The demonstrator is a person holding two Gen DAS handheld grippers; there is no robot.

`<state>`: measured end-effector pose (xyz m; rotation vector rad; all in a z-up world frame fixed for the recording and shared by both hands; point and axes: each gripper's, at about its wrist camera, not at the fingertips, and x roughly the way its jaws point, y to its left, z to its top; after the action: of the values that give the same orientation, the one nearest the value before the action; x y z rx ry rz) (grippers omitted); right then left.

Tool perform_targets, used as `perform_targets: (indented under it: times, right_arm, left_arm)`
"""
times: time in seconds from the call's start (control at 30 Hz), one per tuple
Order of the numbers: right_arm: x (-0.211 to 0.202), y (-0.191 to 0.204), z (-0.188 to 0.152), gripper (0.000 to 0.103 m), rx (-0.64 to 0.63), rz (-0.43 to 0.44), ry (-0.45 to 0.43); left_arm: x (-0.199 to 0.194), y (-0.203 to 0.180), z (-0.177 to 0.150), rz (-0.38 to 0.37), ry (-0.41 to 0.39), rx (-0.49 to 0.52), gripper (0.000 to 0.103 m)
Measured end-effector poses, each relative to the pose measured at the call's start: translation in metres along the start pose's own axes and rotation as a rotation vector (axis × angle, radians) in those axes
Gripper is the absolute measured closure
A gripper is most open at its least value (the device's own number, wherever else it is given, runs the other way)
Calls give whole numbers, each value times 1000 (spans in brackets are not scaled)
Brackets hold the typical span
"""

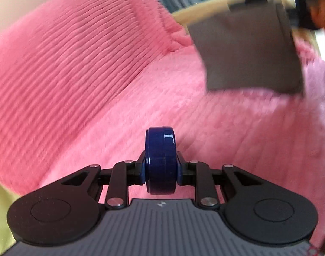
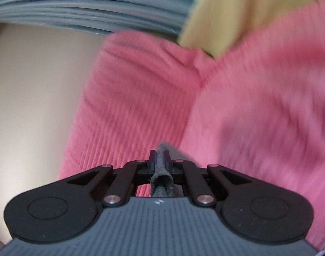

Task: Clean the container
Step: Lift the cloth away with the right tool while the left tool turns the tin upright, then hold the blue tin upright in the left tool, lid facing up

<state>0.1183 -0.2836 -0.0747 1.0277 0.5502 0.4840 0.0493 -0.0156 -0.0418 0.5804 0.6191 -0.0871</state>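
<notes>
My left gripper (image 1: 161,160) is shut on a small round dark blue container (image 1: 160,157), held on edge above a pink ribbed blanket (image 1: 81,68). A grey cloth (image 1: 247,51) hangs at the upper right of the left wrist view, held from above by the other gripper. My right gripper (image 2: 159,156) is shut on the folded grey cloth (image 2: 162,170), which sticks out past the fingertips and back toward the camera. The right wrist view is blurred.
The pink blanket (image 2: 247,117) covers a soft surface with a raised fold. A yellow fabric (image 2: 226,17) lies behind it. A grey-blue curtain (image 2: 87,4) and a beige wall (image 2: 34,96) stand to the left.
</notes>
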Motion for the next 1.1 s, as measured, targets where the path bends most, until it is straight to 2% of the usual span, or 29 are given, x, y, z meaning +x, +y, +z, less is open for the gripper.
perform_targets:
  times: [0.07,0.1,0.23,0.3,0.33,0.43,0.5,0.57,0.63,0.73,0.8,0.87,0.9,0.93,0.97,1.1]
  right_arm:
    - [-4,7,4,98,-81,-12,-4]
    - [-6,10,6,98,-121,-17,-7]
    - [30,25,-16,98,-283,-157,247]
    - [45,34,-32,98,-405,-209,352]
    - [50,39,-38,95,-460,-234,383]
    - [61,52,-59,94,-626,-308,481]
    - [57,58,-71,94,-756,-350,508]
    - [50,69,-82,87,-853,-366,513]
    - [49,78,-91,77,-937,-365,525]
    - [50,92,-115,77,-1124,-406,536]
    - [56,95,-136,78,-1298,-473,548]
    - [59,93,-148,80,-1409,-540,524]
    - [59,92,-149,82,-1425,-569,518]
    - [59,90,-145,92,-1407,-584,514]
    - [60,89,-140,97,-1380,-594,509]
    - [54,79,-106,98,-1142,-525,485]
  left_arm:
    - [13,-15,0,18,27,71,67]
    - [15,-20,-2,15,30,74,64]
    - [14,-29,-7,-15,24,60,53]
    - [10,-24,-7,-51,26,16,49]
    - [8,-18,-7,-89,30,-29,47]
    - [-1,4,-7,-191,40,-175,42]
    - [-10,18,-11,-247,36,-270,40]
    - [-20,28,-18,-281,27,-352,32]
    - [-24,37,-26,-289,18,-402,30]
    - [-18,41,-30,-260,35,-413,31]
    - [-14,38,-29,-254,44,-404,31]
    - [-11,36,-30,-259,47,-395,31]
    - [-10,34,-30,-257,40,-381,31]
    - [-8,32,-29,-252,33,-369,31]
    - [-7,29,-30,-244,20,-362,31]
    - [4,14,-31,-220,38,-335,32]
